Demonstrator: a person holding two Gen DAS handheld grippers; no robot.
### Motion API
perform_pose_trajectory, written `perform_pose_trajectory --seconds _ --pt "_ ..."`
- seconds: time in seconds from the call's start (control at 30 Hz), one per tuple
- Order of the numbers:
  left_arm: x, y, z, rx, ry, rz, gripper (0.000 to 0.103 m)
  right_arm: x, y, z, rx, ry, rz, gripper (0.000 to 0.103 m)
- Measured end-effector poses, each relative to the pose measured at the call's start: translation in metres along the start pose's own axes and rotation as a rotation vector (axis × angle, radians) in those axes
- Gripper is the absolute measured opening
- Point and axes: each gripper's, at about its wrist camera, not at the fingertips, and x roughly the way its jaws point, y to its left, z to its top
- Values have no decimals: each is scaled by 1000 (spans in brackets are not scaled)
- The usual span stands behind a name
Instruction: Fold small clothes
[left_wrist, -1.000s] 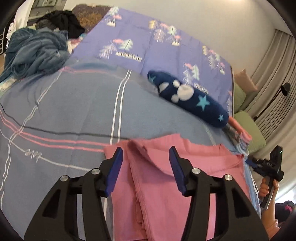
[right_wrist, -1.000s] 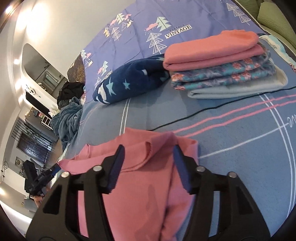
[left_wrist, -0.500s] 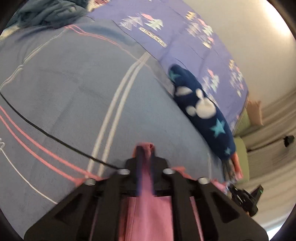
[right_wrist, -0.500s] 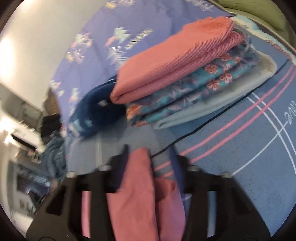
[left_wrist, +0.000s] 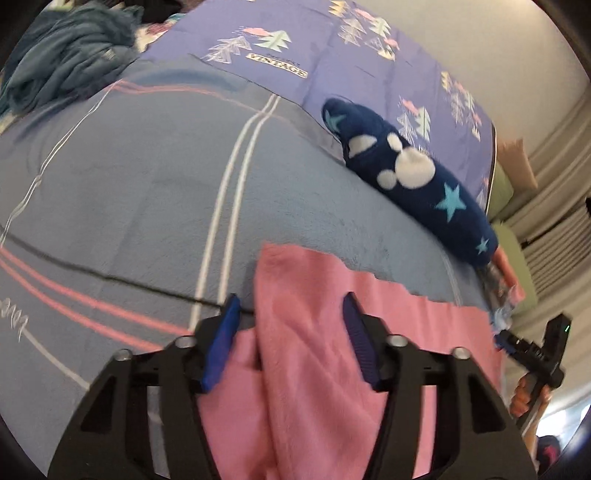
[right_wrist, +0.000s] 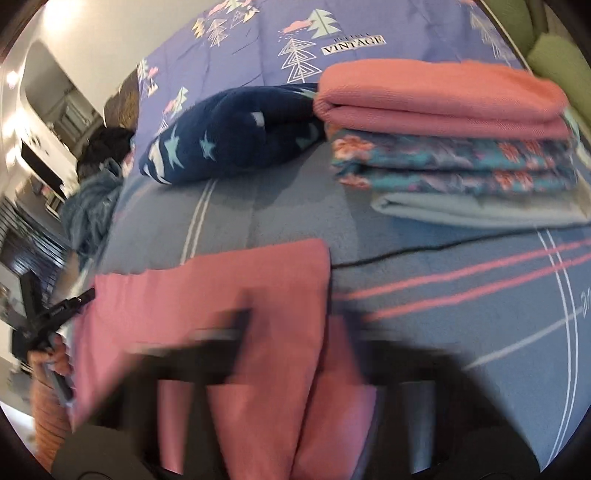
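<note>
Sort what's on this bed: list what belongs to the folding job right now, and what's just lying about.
In the job:
pink cloth
left gripper, open around a raised fold of it
right gripper, blurred
stack of folded clothes

Lying about:
navy star-print fleece
crumpled blue blanket
purple tree-print sheet
green cushion

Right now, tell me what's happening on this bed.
A person with a gripper in each hand is folding a pink garment on the blue blanket. The left gripper stands open around a raised fold. The right gripper is blurred but looks shut, with pink cloth at its fingers. A folded stack sits nearby.
</note>
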Motion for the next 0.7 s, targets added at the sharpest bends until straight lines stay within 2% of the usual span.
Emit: perform_pose_trajectory --seconds 0.03,0.13,0.17,0.2,0.23,0.27,0.3,0.33,0.4,0.47,0.57,0.67,0.7 --pt "6 -4 1 29 10 38 4 -2 -1 0 5 -21 -35 2" --pt "3 -3 3 19 -18 91 3 -13 -14 -7 92 -54 -37 3" --pt "-3 0 3 26 -61 152 2 -21 -20 -13 121 -65 -76 14" --pt "-10 4 2 29 -95 188 3 -28 -25 -19 135 -78 -95 30" --pt "-16 7 1 23 -118 219 3 -41 -32 -29 147 -103 -77 37" --pt "-30 11 -4 12 -144 234 3 -53 -37 -39 149 -120 -43 38" --pt "-41 12 -9 13 -158 216 8 -71 -43 -57 142 -129 2 36" --pt "-56 9 -18 28 -170 186 19 -85 -47 -71 132 -137 29 35" --pt "-79 -4 -35 81 -183 157 32 -113 -51 -105 89 -145 87 35" --pt "-95 -32 -55 175 -171 99 33 -140 -52 -144 22 -136 155 35" --pt "-100 -82 -83 309 -123 5 42 -166 -45 -194 -79 -110 227 35" --pt "-92 -140 -111 462 -52 -78 42 -171 -26 -222 -156 -72 220 35" --pt "-86 -161 -121 515 -22 -109 46 -171 -22 -227 -185 -74 212 35"
